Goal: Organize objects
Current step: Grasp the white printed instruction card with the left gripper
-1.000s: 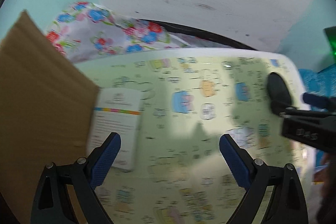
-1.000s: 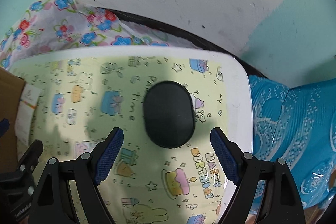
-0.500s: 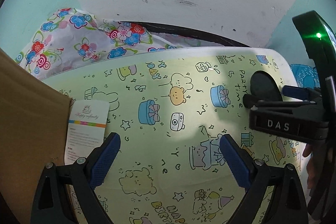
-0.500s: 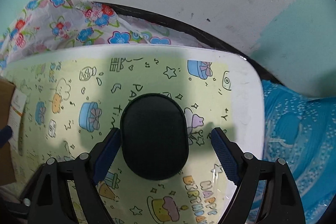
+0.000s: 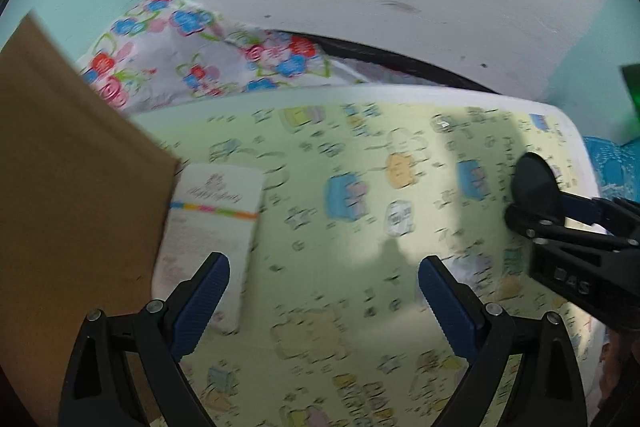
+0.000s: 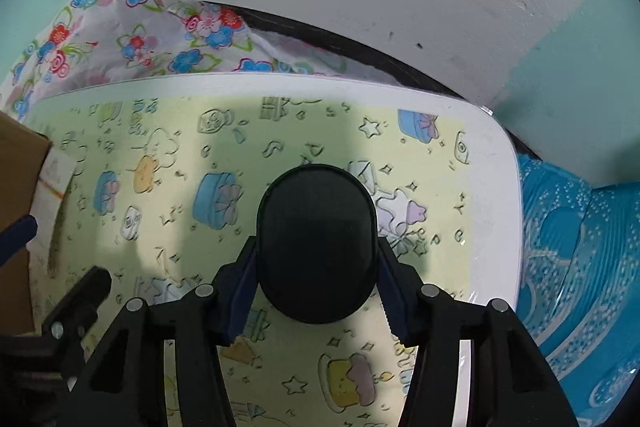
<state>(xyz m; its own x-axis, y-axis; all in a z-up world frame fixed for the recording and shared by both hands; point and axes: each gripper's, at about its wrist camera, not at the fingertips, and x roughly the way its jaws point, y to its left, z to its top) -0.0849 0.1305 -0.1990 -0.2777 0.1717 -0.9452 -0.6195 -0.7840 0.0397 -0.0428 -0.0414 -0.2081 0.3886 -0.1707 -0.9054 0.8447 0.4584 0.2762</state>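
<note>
Behind the tabletop (image 6: 492, 187) we note a white wall with mint-green areas to either side, and a dark gap along the wall's base. A floral-print cloth (image 6: 132, 39) is bunched at the far left edge of the tabletop; a blue patterned fabric (image 6: 576, 235) lies off its right edge. On the tabletop sits a pale yellow birthday-print sheet (image 6: 168, 219), white border showing at the far and right sides.

Right gripper (image 6: 316, 291): the jaws are closed against both sides of a black oval case (image 6: 316, 243), blue pads (image 6: 240, 291) pressing its left and right flanks. We see the case over the right-centre of the sheet; we cannot tell whether it rests on the sheet or is lifted off it. From the left wrist view the same case (image 5: 536, 187) appears at far right, near the right edge of the tabletop, clamped by the right gripper (image 5: 560, 215).

Left gripper (image 5: 320, 299): the jaws stand wide apart, holding nothing, over the near-left part of the sheet. This view is motion-blurred. Just beyond its left pad lies a white printed card (image 5: 212, 227) with a rainbow stripe, flat on the sheet. A brown cardboard panel (image 5: 72, 187) lies at the card's left edge; whether it overlaps the card we cannot tell.
</note>
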